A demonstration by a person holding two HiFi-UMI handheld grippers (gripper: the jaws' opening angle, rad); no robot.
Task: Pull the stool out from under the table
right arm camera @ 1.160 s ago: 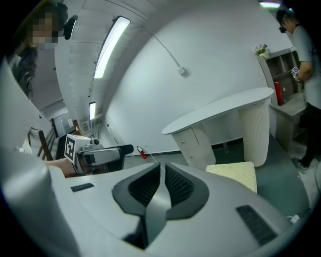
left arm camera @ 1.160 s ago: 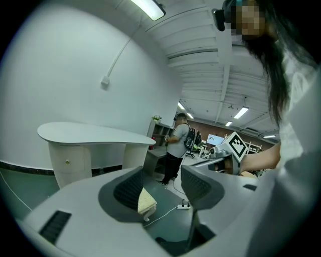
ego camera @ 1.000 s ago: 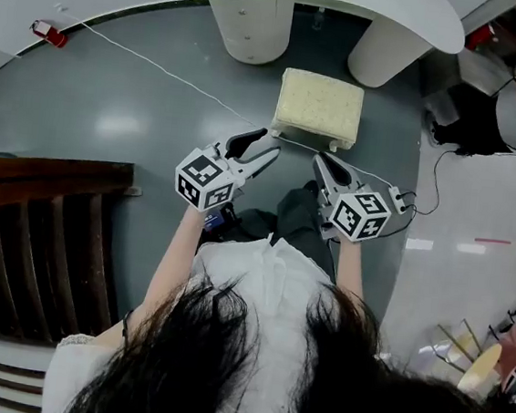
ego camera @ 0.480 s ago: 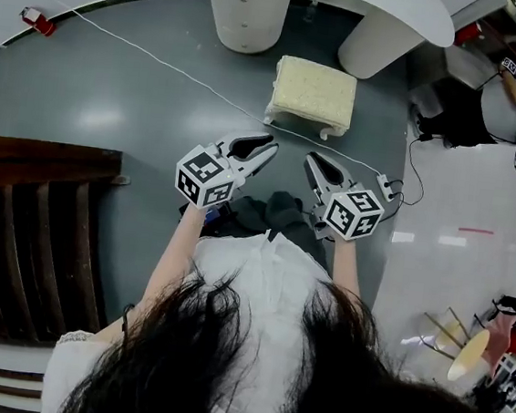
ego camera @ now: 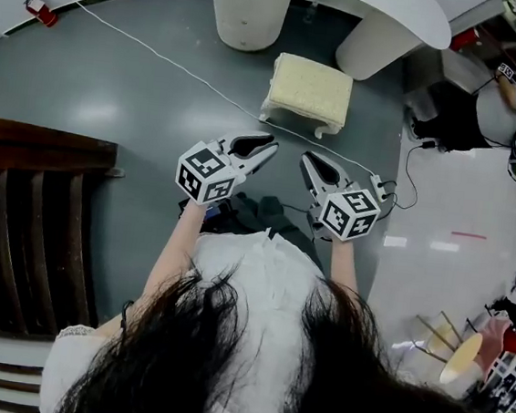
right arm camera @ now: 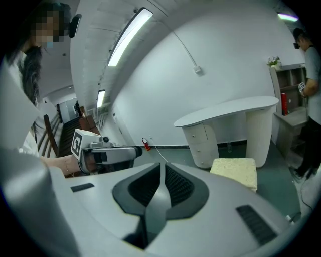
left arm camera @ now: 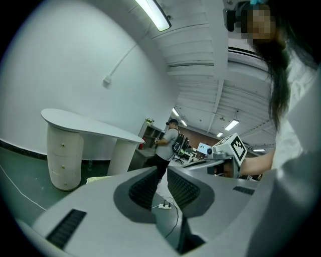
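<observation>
We see the cream cushioned stool (ego camera: 310,92) clear of the white tabletop (ego camera: 389,4) — dead ahead of our right gripper (ego camera: 307,158); left gripper (ego camera: 271,147) just closed — both fingers shut, empty.

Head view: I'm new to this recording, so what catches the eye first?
A pale cushioned stool stands on the grey floor, just clear of the white table. Below it in the picture, the left gripper, its jaws just closed, and the right gripper are shut and empty.
</observation>
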